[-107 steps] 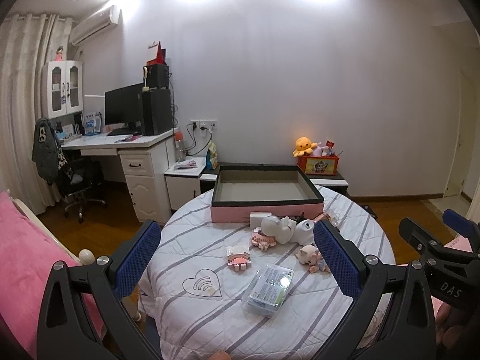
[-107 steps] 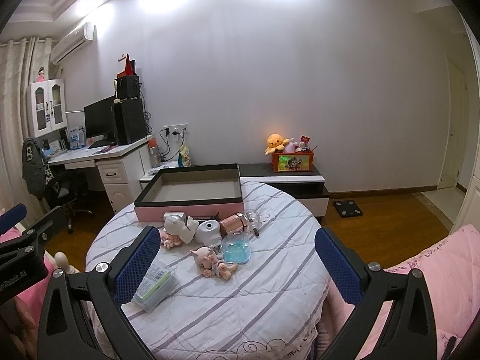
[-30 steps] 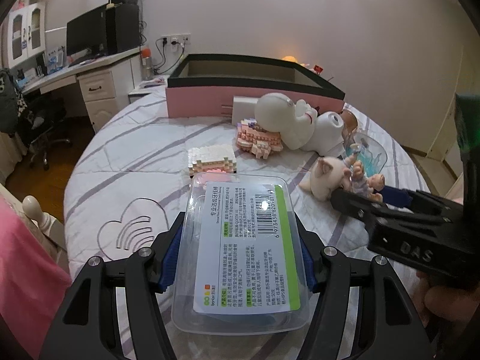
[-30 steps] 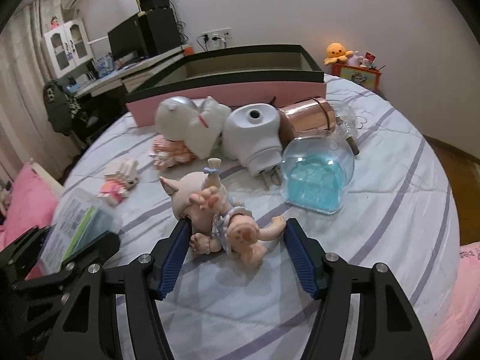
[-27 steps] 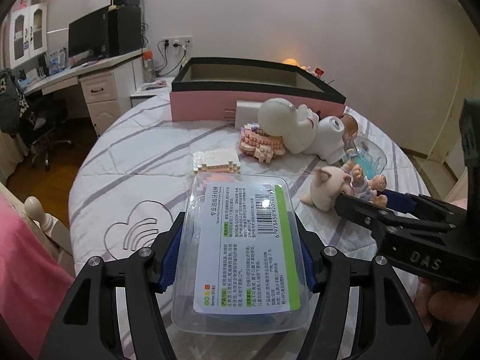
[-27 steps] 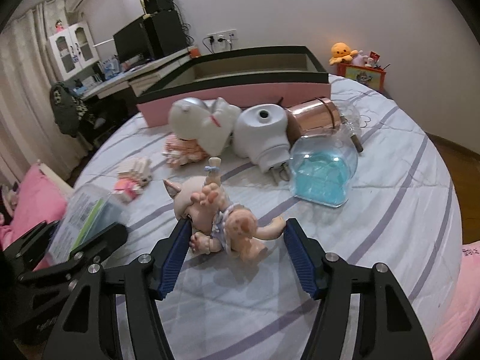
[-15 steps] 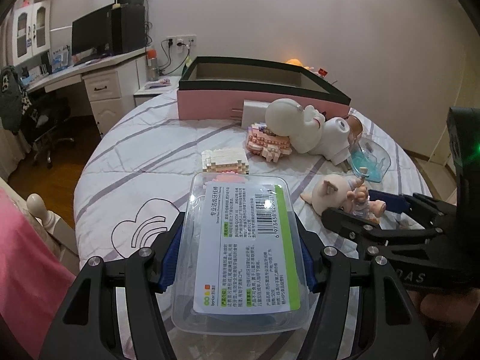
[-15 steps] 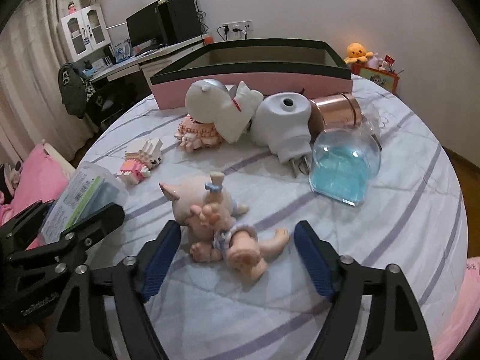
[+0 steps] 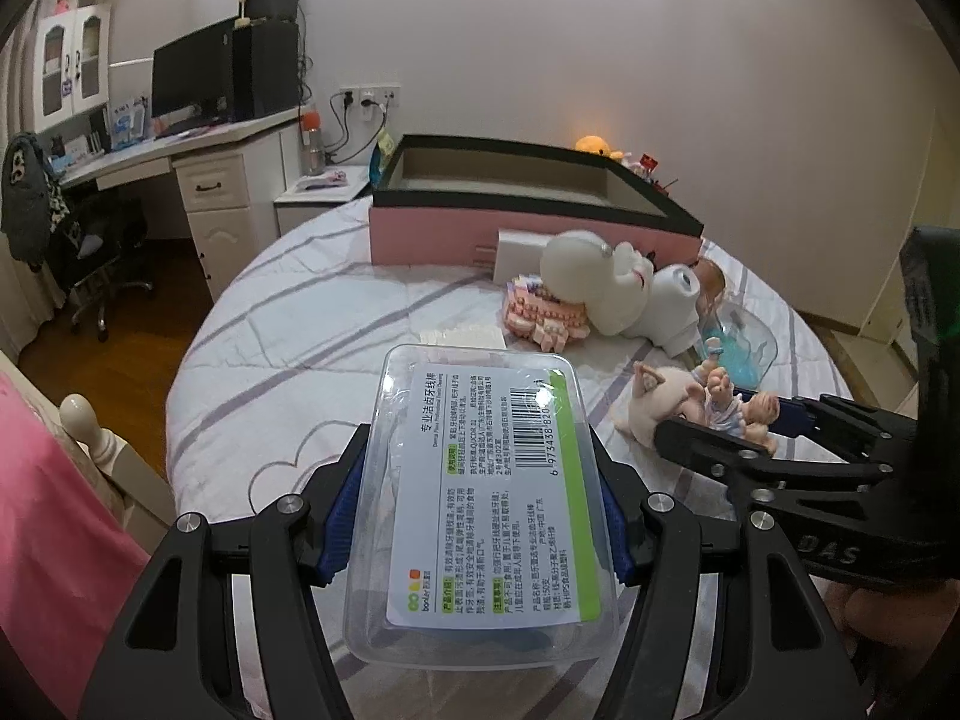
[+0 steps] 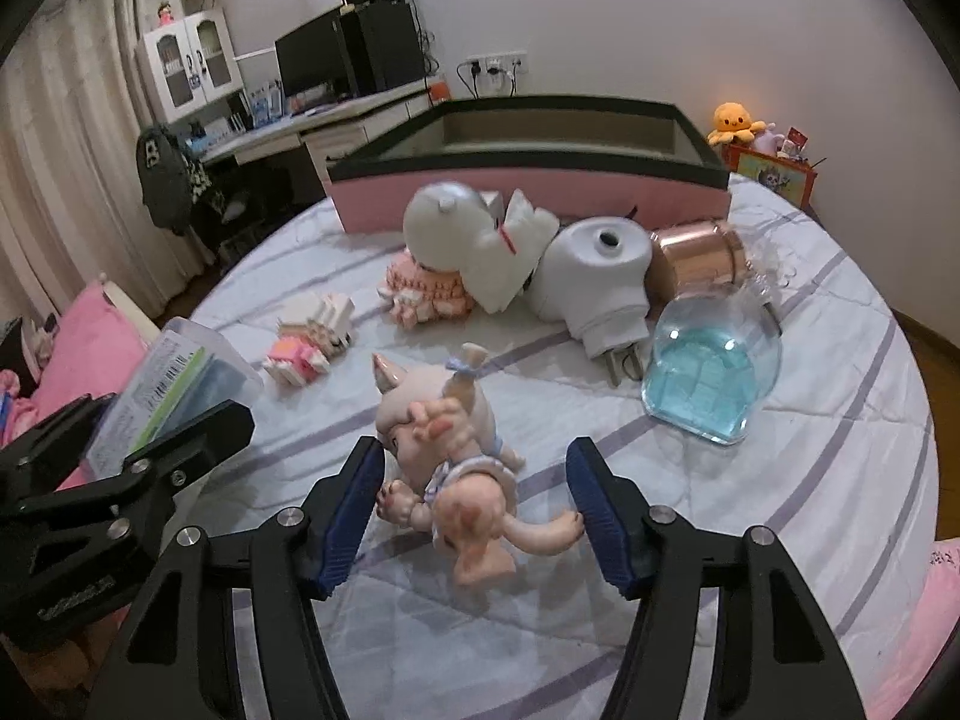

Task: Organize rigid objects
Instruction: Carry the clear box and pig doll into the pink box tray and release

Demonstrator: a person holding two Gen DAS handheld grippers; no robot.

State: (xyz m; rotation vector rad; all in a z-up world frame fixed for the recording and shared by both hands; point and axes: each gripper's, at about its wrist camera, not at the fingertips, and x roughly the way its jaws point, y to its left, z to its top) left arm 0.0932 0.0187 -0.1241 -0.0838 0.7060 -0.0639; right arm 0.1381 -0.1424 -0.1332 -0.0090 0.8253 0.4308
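Note:
My left gripper is shut on a clear plastic box with a white and green label and holds it above the round table. The box also shows in the right wrist view at the left. My right gripper is around a pig doll; its left pad touches a foot and the right pad a leg, but I cannot tell if the jaws grip it. The doll seems lifted and tilted. A pink storage box with a black rim stands open at the table's far side.
On the striped tablecloth lie a white animal figure, a white plug-in device, a copper jar, a clear case with blue contents and two pink brick models. A desk stands behind at left.
My left gripper has lifted the clear box higher off the table. My right gripper has narrowed around the pig doll, which now tilts upward between the pads.

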